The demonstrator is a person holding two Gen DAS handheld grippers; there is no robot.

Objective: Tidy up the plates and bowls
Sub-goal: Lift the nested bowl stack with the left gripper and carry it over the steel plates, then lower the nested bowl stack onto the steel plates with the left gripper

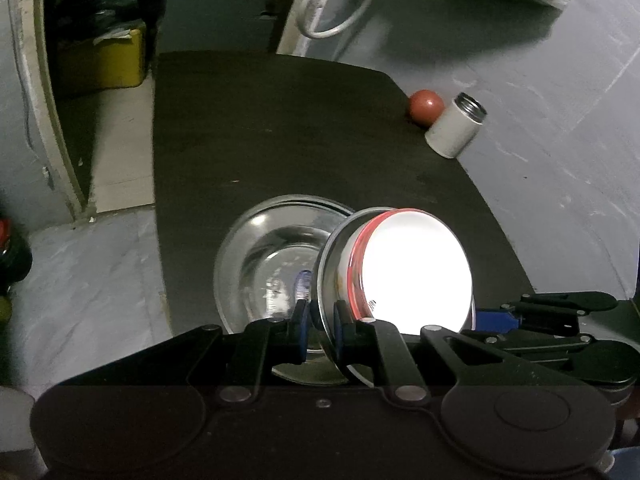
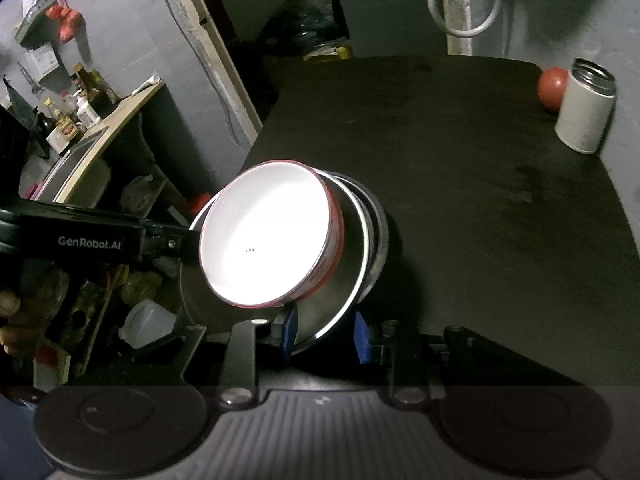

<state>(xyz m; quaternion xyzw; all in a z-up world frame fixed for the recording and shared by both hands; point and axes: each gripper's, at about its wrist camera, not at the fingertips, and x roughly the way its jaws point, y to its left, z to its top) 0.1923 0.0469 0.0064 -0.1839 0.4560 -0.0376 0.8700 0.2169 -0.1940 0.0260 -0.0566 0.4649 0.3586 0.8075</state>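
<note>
Both grippers held the tilted steel plate [image 1: 332, 280]: left gripper [image 1: 321, 320] clamped on its rim, right gripper [image 2: 325, 330] jaws apart around its edge. White bowl [image 2: 264, 236] sat on the plate, above the steel bowl [image 1: 264, 256] on the table [image 1: 280, 140].

Left tongs [image 1: 321, 326] clamped, right tongs [image 2: 326, 330] parted
</note>
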